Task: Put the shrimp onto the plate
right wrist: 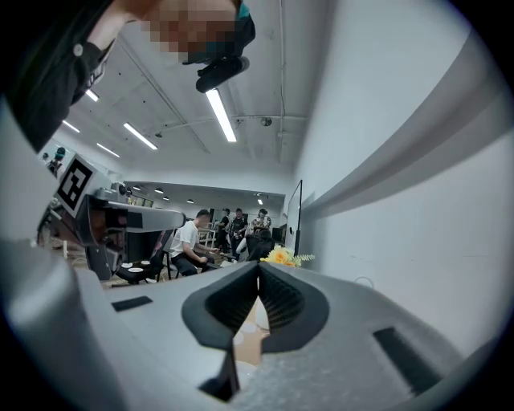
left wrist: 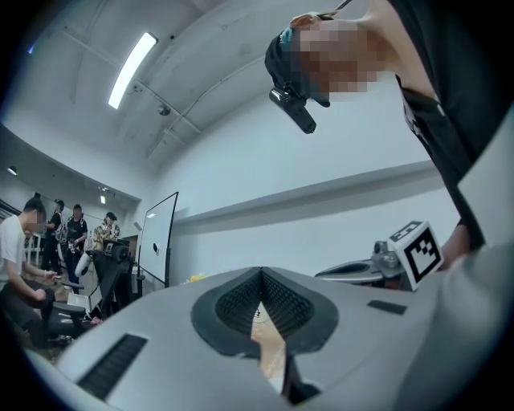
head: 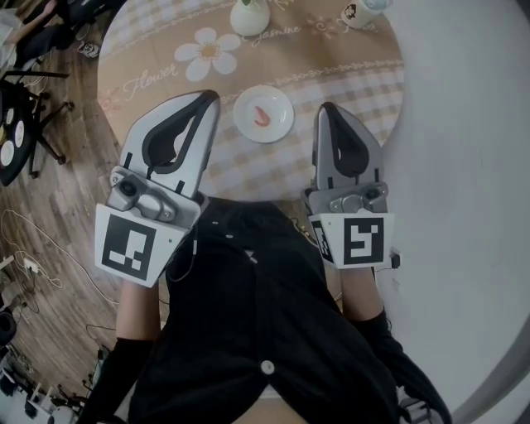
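Round and draped in a checked cloth printed with flowers, the table (head: 331, 66) stands beside a pale wall on plank flooring; people sit and stand in the room beyond, as the gripper views show.

We record the shrimp (head: 262, 116) lying on the small white plate (head: 281, 128), near its middle; the plate holds nothing else that we can see. The shrimp's long axis appears to run on a slant across the plate, though it is too small in the head view to fix more closely.

We find the left hand-held gripper (head: 209, 98) with its jaws closed tip to tip and nothing between them; its own view (left wrist: 261, 271) confirms the pads meeting, with only tablecloth showing through the gap beneath. The right hand-held gripper (head: 327, 108) is likewise closed and empty, as its own view (right wrist: 259, 265) bears out.

The plate sits between the two tips and slightly ahead of them; the shrimp lies to the right of the left tip and to the left of the right tip. Both tips stand clear of the plate, touching neither it nor the shrimp; neither is markedly nearer.

At the far edge we note a white vase (head: 248, 16) and a cup (head: 358, 12); the cup's contents cannot be made out.

In our judgement the placement is complete; no further grasp appears called for.
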`<state>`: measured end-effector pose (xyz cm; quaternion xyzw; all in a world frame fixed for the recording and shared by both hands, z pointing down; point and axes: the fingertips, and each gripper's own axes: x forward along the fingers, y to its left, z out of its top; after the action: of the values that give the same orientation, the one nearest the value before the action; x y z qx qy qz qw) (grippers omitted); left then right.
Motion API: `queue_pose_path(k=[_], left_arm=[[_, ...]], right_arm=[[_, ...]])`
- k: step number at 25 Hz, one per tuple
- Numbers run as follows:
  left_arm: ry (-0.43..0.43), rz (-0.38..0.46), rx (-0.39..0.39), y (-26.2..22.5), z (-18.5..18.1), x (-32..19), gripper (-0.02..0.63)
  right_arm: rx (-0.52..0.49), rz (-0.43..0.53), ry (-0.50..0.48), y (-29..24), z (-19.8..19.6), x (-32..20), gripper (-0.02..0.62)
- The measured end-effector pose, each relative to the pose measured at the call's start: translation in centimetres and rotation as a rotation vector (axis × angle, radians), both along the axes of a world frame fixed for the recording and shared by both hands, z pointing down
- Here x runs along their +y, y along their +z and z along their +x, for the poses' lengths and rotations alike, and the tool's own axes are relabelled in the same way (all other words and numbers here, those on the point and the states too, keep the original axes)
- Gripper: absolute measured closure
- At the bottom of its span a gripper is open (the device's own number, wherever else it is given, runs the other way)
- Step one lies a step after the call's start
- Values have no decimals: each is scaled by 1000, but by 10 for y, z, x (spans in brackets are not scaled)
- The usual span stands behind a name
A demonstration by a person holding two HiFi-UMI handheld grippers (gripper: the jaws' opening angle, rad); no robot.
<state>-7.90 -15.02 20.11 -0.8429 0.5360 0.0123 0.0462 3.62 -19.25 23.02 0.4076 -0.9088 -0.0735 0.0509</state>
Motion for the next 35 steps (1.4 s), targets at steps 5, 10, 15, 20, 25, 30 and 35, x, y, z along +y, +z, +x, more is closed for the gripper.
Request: queue_pose_path(k=[5,10,15,20,25,30,35], left_arm=[[1,1,-1,1,1,-1,604],[1,1,3,1,1,0,604],[5,0,2,1,2,-1,604],[3,-3,4,2,1,-1,604],[3,-1,5,2,1,-1,604],[5,0,3,2,3,0,604],[5,2,4,2,4,-1,604]], right_arm=[[-1,3,-8,1,-2,1,594],[0,4,-11,0,-4,2,594],[1,5,-10,-1,-5,2,594],[5,3,-13,0,-6,2,594],[7,5,-16,0,-6,2,594],[7,5,-18,-1,-6,3,594],[4,1,-18,-1,-5,3,594]])
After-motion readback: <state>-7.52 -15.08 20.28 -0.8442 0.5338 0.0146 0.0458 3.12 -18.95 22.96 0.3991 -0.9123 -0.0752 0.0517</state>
